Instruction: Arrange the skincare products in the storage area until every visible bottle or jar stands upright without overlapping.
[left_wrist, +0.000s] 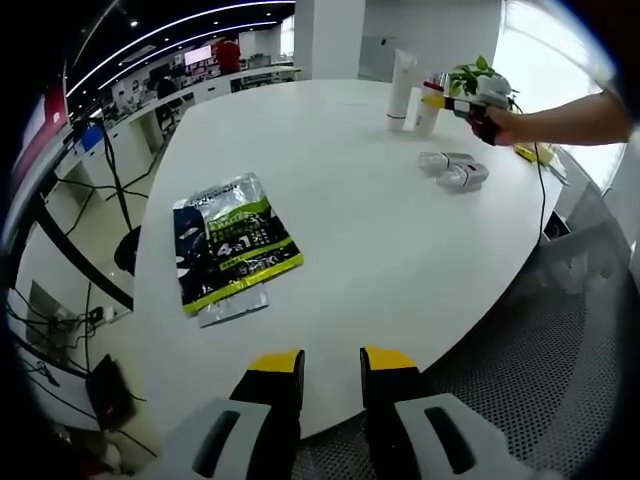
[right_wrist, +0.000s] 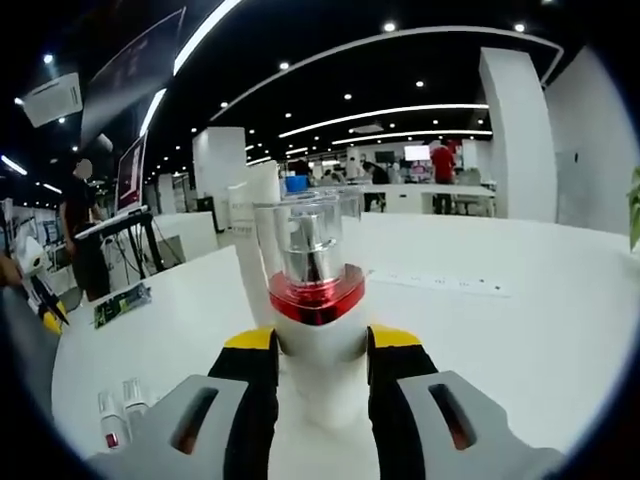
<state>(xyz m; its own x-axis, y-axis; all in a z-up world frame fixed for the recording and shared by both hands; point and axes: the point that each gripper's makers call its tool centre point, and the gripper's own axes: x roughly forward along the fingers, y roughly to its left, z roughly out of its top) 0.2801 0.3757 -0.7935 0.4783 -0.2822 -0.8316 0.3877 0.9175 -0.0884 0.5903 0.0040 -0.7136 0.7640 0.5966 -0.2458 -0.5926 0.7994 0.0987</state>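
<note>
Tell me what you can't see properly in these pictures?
- Right gripper view: the white bottle base is hidden between the right gripper jaws.
- Right gripper view: the tall white tube is partly hidden behind that bottle's clear cap.
- Left gripper view: the lying bottles are too small to read.
- Left gripper view: the silver sachet is partly under the green pouch.

L tongs (left_wrist: 331, 372) agape; R tongs (right_wrist: 320, 345) clamped.
</note>
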